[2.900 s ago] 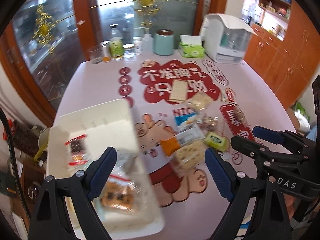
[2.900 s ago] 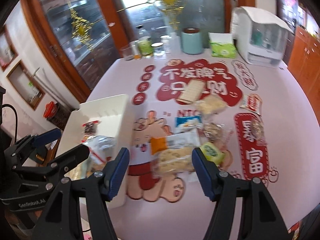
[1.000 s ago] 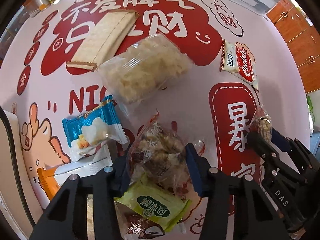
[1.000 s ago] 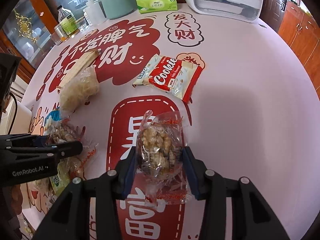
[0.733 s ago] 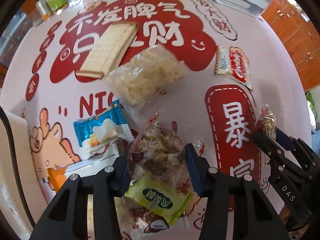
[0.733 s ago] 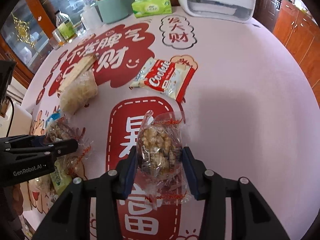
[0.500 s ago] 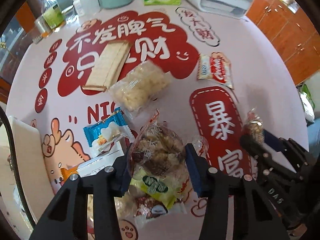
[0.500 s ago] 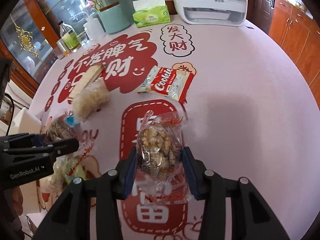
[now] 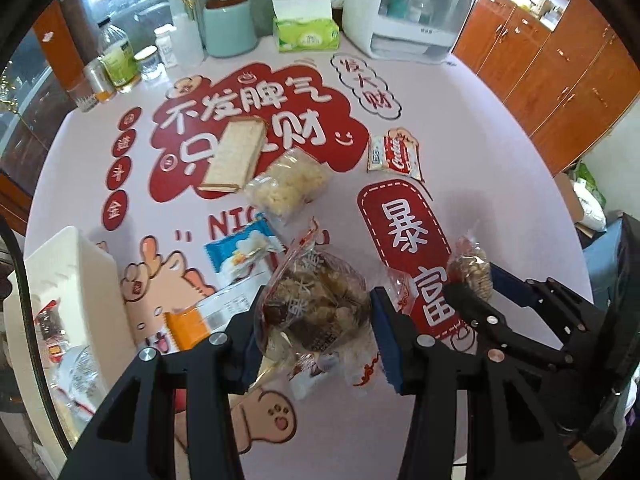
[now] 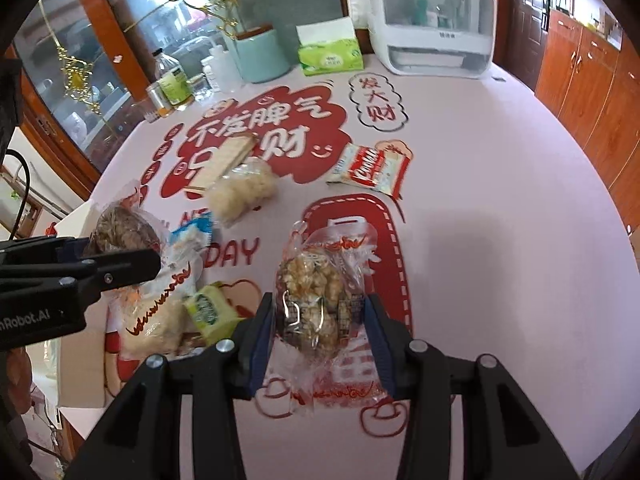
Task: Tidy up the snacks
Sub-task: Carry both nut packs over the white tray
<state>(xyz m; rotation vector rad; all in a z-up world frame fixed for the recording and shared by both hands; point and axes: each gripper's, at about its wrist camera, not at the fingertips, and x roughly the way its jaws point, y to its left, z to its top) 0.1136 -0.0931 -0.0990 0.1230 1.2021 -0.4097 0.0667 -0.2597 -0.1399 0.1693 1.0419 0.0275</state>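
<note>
- The left tongs [image 9: 316, 332] are clamped on a clear plastic bag of dark brown snack pieces [image 9: 316, 304], held above the pink counter [image 9: 480, 160] printed with red characters.
- The right tongs [image 10: 320, 340] are clamped on a clear red-trimmed bag of pale nutty clusters [image 10: 316, 292], also lifted off the counter, above a red printed panel.
- At the near left edge of the counter sits a white rectangular plastic bin [image 9: 72, 264]; inside it lie a small dark snack with a red wrapper [image 9: 50, 320] and a clear crinkly packet [image 9: 76, 368] nearer the camera. What else it holds cannot be made out.
- Still loose on the counter: a long beige wafer bar [image 9: 236, 156], a clear bag of pale puffed pieces [image 9: 288, 188] touching its near end, a blue and white pouch [image 9: 244, 252], an orange and white packet [image 9: 208, 312] and a green and white sachet [image 10: 210, 312], all clustered left of centre.
- A red and white cookie packet [image 9: 396, 156] lies apart to the right.
- Along the far edge stand a mint green canister with a brown lid [image 9: 230, 26], a green tissue box [image 9: 306, 32] and a white appliance with a clear window [image 9: 412, 16].
</note>
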